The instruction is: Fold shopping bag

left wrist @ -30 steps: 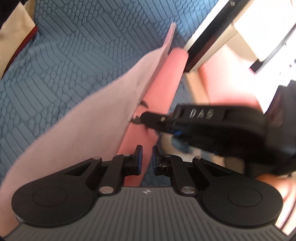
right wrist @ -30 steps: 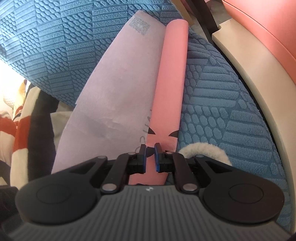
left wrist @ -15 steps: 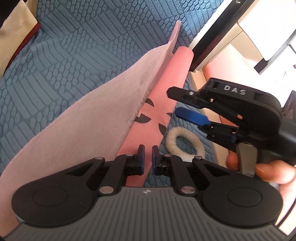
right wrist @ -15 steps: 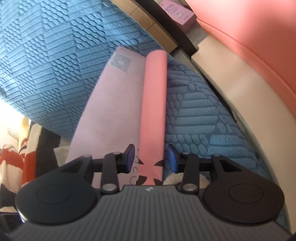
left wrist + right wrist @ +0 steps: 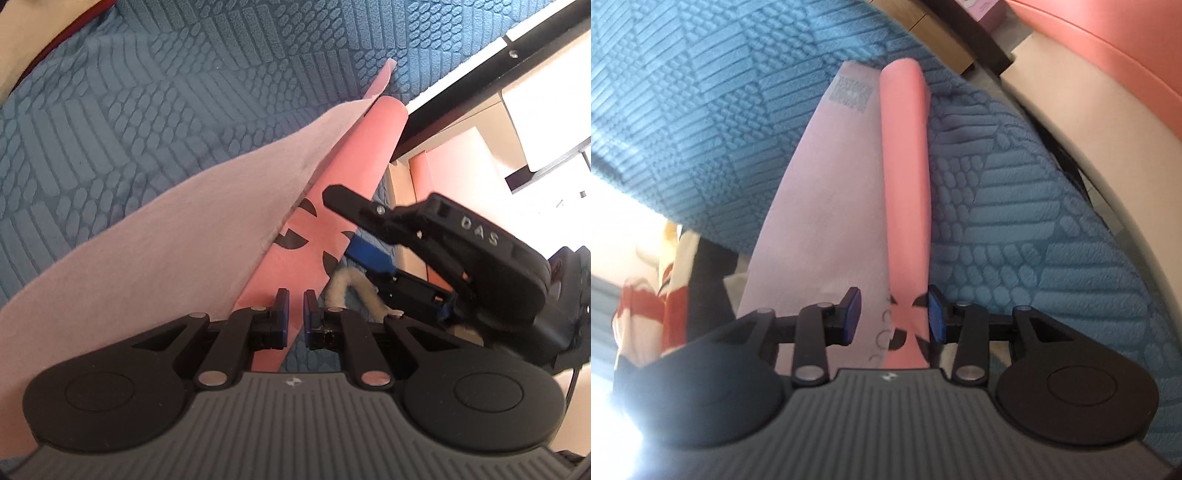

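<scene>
One shopping bag (image 5: 155,254) lies on a blue quilted cover (image 5: 147,110), folded into a pale pink panel with one rolled salmon edge (image 5: 907,177) running alongside; two grippers work at its near end, and one loop of fuzzy cream handle (image 5: 347,284) curls just right of the left gripper's fingers.

The left gripper (image 5: 295,314) has its fingers drawn to a narrow slit, nearly shut, with the salmon strip running up between and beyond the tips; whether the pads pinch the fabric cannot be told. The right gripper (image 5: 894,314) shows its fingers partly apart and closing, straddling the salmon roll where its black printed marks (image 5: 905,304) sit. The right-hand pad (image 5: 935,314) is at the roll's edge, while the left-hand pad (image 5: 851,310) stands clear over the pale panel. In the left wrist view the right gripper (image 5: 349,225) reaches in from the right, one black finger above the roll and one blue pad beside it.

Beyond the fingers the cover ends at a dark frame (image 5: 480,62) and cream-and-salmon furniture (image 5: 1089,66); striped red-and-white cloth (image 5: 646,295) shows left of the right gripper.
</scene>
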`<control>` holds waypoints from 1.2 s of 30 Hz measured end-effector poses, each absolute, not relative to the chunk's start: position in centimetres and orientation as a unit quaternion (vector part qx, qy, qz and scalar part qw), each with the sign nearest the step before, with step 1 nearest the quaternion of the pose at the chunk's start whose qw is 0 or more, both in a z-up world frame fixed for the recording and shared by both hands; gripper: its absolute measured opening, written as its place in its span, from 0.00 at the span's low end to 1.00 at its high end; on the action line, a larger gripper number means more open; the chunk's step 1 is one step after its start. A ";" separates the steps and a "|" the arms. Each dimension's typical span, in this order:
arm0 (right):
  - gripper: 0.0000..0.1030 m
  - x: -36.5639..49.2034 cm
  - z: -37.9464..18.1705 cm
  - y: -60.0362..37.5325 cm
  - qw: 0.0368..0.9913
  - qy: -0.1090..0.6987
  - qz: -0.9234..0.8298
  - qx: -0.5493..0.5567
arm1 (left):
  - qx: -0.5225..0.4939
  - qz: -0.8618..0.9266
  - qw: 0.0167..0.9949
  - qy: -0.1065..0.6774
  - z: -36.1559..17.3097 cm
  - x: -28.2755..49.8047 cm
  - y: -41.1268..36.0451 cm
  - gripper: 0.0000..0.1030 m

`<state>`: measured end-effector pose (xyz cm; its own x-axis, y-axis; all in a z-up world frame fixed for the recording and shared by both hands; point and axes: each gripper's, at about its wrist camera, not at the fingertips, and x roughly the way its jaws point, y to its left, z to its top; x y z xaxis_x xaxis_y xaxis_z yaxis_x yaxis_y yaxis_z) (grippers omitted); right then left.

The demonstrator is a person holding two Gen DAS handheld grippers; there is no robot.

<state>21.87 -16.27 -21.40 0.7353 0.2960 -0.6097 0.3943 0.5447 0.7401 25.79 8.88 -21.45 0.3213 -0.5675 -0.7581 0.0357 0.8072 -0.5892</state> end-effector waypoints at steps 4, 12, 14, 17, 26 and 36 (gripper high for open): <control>0.08 22.3 -20.9 -15.0 0.816 0.405 -0.033 0.412 | -0.245 -0.191 0.777 0.547 -21.3 25.7 8.9 0.11; 0.05 22.1 -19.5 -15.8 0.818 0.396 -0.045 0.414 | -0.239 -0.224 0.793 0.513 -20.4 25.2 8.4 0.12; 0.05 22.0 -19.0 -16.1 0.819 0.394 -0.050 0.415 | -0.225 -0.237 0.798 0.506 -20.0 25.0 7.9 0.17; 0.05 22.2 -18.8 -14.6 0.819 0.395 -0.055 0.412 | -0.200 -0.250 0.809 0.493 -19.4 24.7 7.0 0.44; 0.05 21.7 -18.5 -14.6 0.814 0.403 -0.077 0.410 | -0.096 -0.246 0.829 0.493 -18.9 23.5 4.4 0.28; 0.14 22.0 -18.0 -13.8 0.821 0.396 -0.076 0.404 | -0.208 -0.212 0.809 0.507 -19.7 24.4 7.5 0.15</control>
